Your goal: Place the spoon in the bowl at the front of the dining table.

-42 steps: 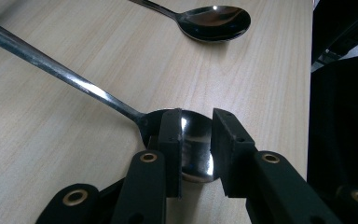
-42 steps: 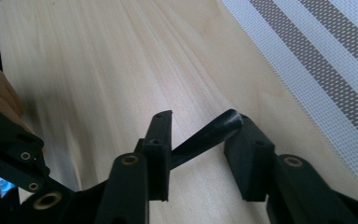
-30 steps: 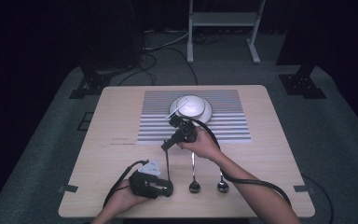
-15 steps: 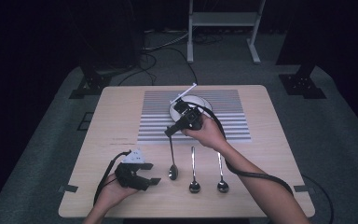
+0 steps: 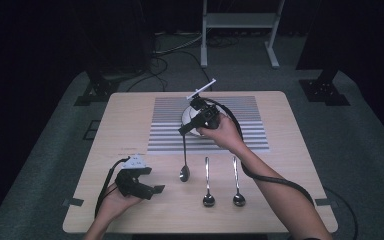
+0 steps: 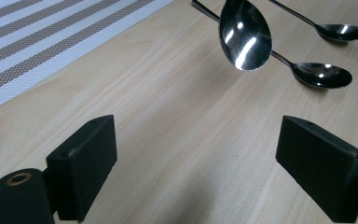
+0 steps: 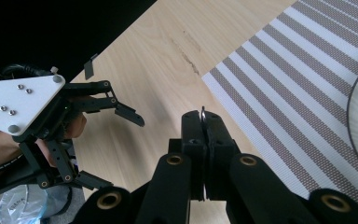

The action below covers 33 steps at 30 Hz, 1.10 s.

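Note:
My right gripper (image 5: 185, 131) is shut on the top of a steel spoon's handle (image 7: 203, 115), just in front of the white bowl (image 5: 192, 119) on the striped placemat (image 5: 240, 125). The spoon (image 5: 184, 172) hangs straight down, its bowl (image 6: 244, 35) just above the wood. My left gripper (image 5: 152, 180) sits near the table's front left with nothing between its jaws, which have just been opening. From the right gripper view it (image 7: 123, 154) shows under its grey plate (image 7: 18, 105). Two more spoons (image 5: 207, 187) (image 5: 237, 185) lie side by side right of the hanging one.
The wooden table (image 5: 290, 165) ends close behind my left hand. Bare wood (image 6: 182, 140) lies ahead of the left jaws, with the placemat's corner (image 6: 51, 46) beyond. A black cable (image 5: 275, 180) trails from the right gripper across the table's right side.
The left gripper has drawn back to the left, away from the spoon, and its jaws have spread. The right gripper has risen towards the bowl, taking the spoon with it.

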Each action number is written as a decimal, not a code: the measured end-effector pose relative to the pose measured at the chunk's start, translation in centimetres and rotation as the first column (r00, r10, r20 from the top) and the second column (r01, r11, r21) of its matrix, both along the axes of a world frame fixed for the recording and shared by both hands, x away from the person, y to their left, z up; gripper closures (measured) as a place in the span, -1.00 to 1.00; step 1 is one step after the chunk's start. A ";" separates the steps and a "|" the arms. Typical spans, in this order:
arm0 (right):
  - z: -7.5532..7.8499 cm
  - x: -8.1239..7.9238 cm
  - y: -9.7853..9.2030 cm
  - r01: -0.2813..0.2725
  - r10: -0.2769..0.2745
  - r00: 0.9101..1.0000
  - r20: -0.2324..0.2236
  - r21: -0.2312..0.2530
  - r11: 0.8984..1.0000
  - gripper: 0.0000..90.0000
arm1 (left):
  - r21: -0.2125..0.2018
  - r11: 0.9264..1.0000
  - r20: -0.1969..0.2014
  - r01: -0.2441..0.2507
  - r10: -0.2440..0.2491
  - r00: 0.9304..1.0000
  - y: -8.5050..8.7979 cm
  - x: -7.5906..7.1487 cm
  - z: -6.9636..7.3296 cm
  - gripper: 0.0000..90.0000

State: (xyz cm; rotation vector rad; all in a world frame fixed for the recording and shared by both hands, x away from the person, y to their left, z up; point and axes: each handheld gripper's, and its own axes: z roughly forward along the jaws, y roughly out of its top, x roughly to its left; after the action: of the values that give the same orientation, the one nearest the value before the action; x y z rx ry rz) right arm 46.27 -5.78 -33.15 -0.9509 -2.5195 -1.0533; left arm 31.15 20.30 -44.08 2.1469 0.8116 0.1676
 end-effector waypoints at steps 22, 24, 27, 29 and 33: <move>1.8 2.6 -1.6 0.101 -0.101 0.994 0.028 0.025 0.995 0.96 | -0.012 0.999 0.001 -0.043 0.043 0.999 0.8 0.4 -0.1 -0.82; 1.9 2.8 -1.7 0.106 -0.107 0.994 0.028 0.028 0.994 0.96 | -0.013 0.999 0.003 -0.043 0.043 0.999 0.8 0.4 -0.1 -0.82; 2.1 3.3 -2.0 0.123 -0.124 0.992 0.032 0.030 0.992 0.96 | -0.011 0.999 0.006 -0.044 0.044 0.999 0.8 0.4 -0.1 -0.82; 2.1 3.6 -2.1 0.129 -0.130 0.991 0.033 0.031 0.991 0.96 | -0.013 0.999 0.004 -0.045 0.045 0.999 0.9 0.4 -0.1 -0.82; 2.2 3.9 -2.4 0.145 -0.146 0.989 0.028 0.032 0.989 0.96 | -0.013 0.999 0.006 -0.046 0.046 0.999 0.9 0.4 -0.1 -0.82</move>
State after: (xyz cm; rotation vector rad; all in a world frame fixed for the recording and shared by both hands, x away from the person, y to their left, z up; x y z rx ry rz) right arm 50.15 -8.17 -30.99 -1.1328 -2.4828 -1.1522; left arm 31.60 21.22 -44.14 2.1155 0.8562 0.1923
